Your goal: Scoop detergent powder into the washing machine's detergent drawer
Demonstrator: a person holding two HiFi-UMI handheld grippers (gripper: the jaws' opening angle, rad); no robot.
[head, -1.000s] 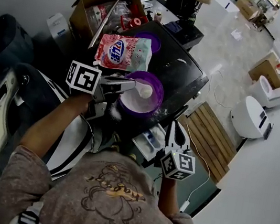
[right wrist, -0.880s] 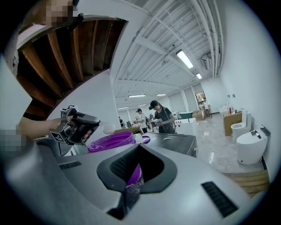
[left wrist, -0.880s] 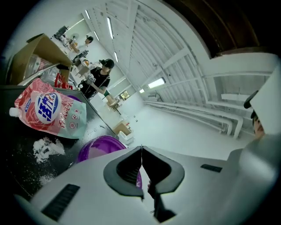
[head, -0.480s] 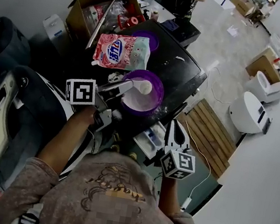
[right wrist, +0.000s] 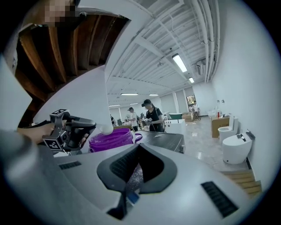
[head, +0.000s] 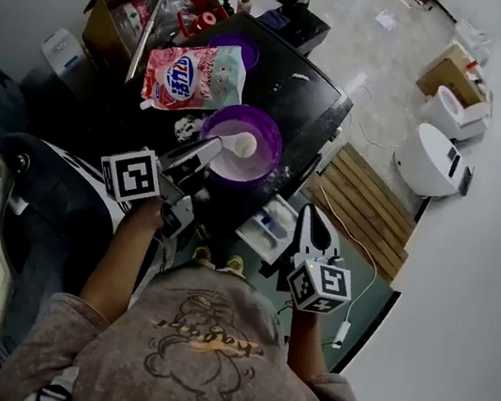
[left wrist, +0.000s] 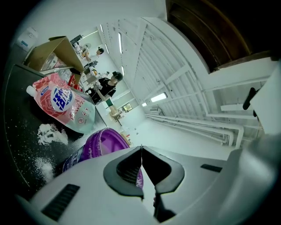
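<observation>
A purple tub [head: 265, 140] of white detergent powder stands on the black top of the washing machine [head: 310, 100]. My left gripper [head: 212, 148] is shut on a white scoop [head: 239, 143], whose bowl sits over the powder. In the left gripper view the jaws of that gripper [left wrist: 141, 151] are pressed together in front of the tub [left wrist: 103, 143]; the scoop is hidden there. The detergent drawer [head: 267, 230] stands pulled out below the tub. My right gripper [head: 311, 216] is shut just right of the drawer, holding nothing. In the right gripper view this gripper [right wrist: 138, 149] points at the tub [right wrist: 112, 138].
A pink detergent bag [head: 187, 77] lies behind the tub, with spilled powder [left wrist: 50, 134] beside it. A purple lid [head: 236, 50] and a cardboard box [head: 136, 4] sit further back. A wooden pallet [head: 361, 223] and white toilets [head: 428, 163] are on the floor to the right.
The head view has swung, so everything sits higher and further left. My left hand has drawn back a little; the scoop stays over the tub. The right gripper has barely moved.
</observation>
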